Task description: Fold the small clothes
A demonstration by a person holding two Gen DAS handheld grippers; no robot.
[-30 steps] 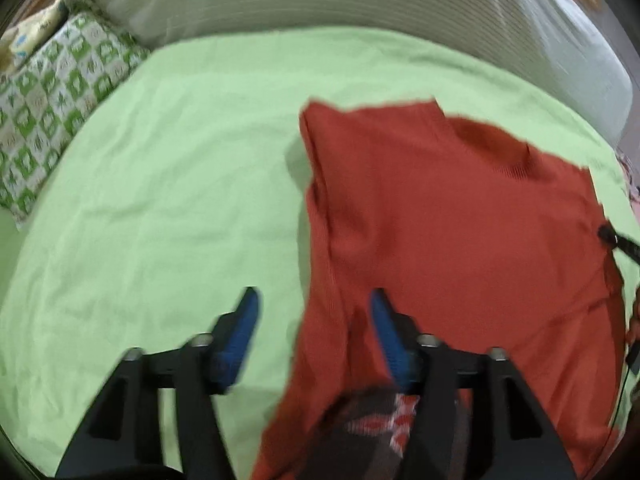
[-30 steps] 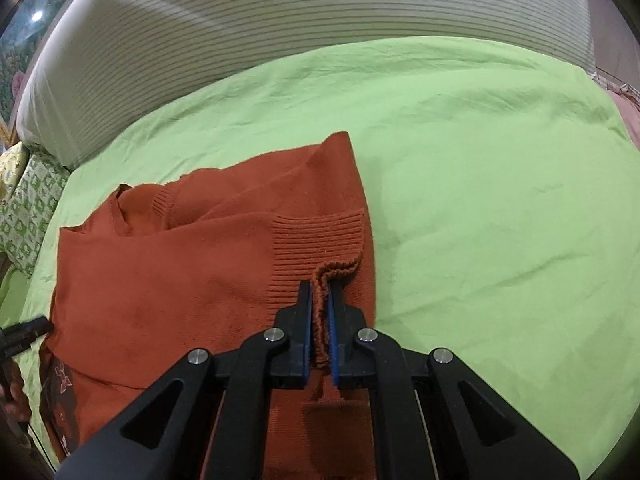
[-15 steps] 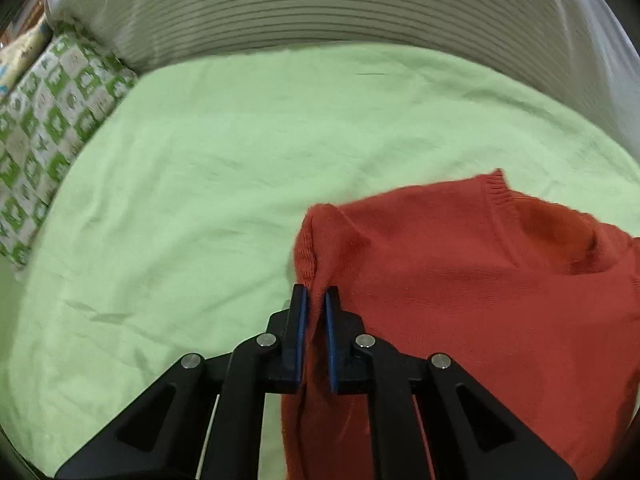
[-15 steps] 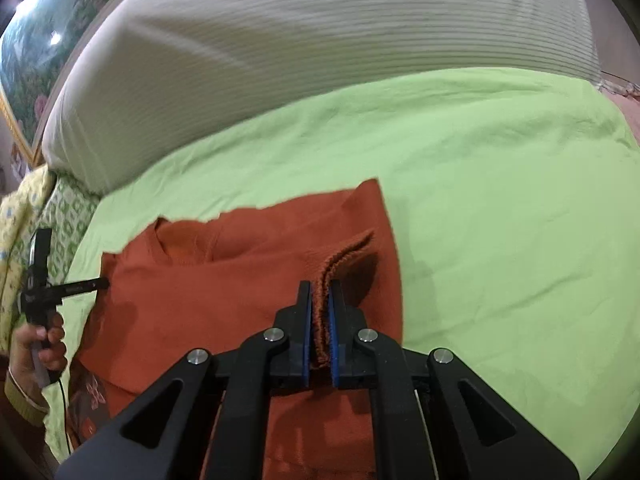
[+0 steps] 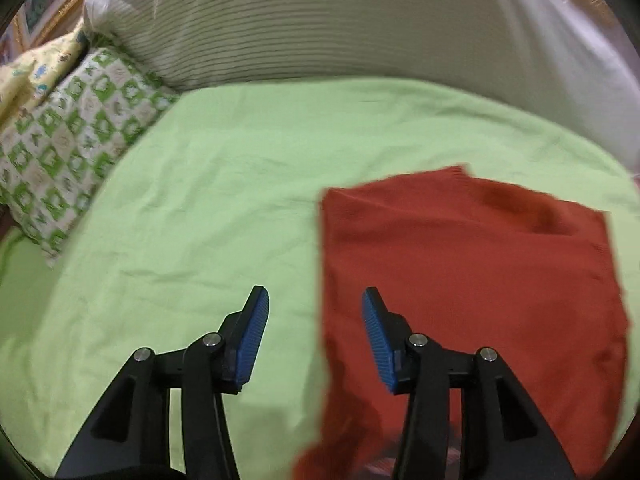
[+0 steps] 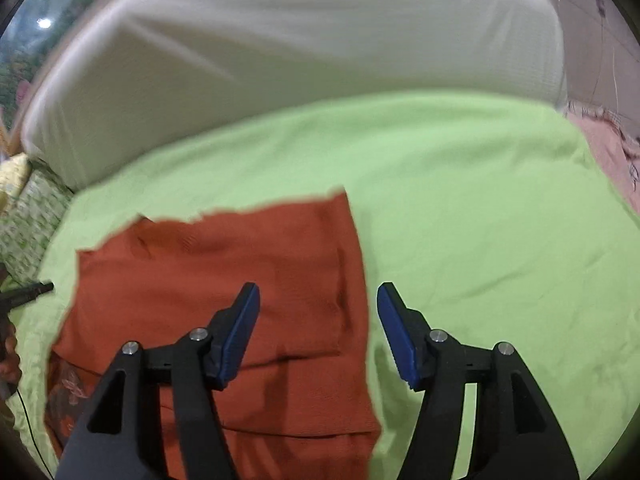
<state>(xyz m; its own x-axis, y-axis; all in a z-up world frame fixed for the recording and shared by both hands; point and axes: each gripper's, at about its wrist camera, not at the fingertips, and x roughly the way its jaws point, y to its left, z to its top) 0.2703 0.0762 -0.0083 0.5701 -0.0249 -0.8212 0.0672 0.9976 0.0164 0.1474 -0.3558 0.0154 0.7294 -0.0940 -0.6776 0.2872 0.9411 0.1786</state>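
Sweater [image 5: 460,280], rust-red knit, lies flat on the green bed sheet [image 5: 200,220], folded into a rough rectangle. In the left wrist view it fills the 3 to 5 o'clock part of the frame; in the right wrist view it [image 6: 240,272] sits from 7 to 9 o'clock.

Left gripper [image 5: 316,322] hovers over the sweater's left edge with its fingers [image 5: 254,332] spread wide, gripping nothing: one blue pad is over the sheet, the other over the knit. Right gripper [image 6: 318,320] hangs above the sweater's right edge, fingers [image 6: 240,332] just as wide and empty, one over the knit and one over the sheet.

Beyond the sheet, at 12 o'clock, stands a grey striped bolster [image 5: 320,24]. A green-and-white patterned pillow [image 5: 68,140] lies at 9 o'clock in the left view. A dark patterned cloth [image 6: 68,392] peeks out under the sweater's near left corner.
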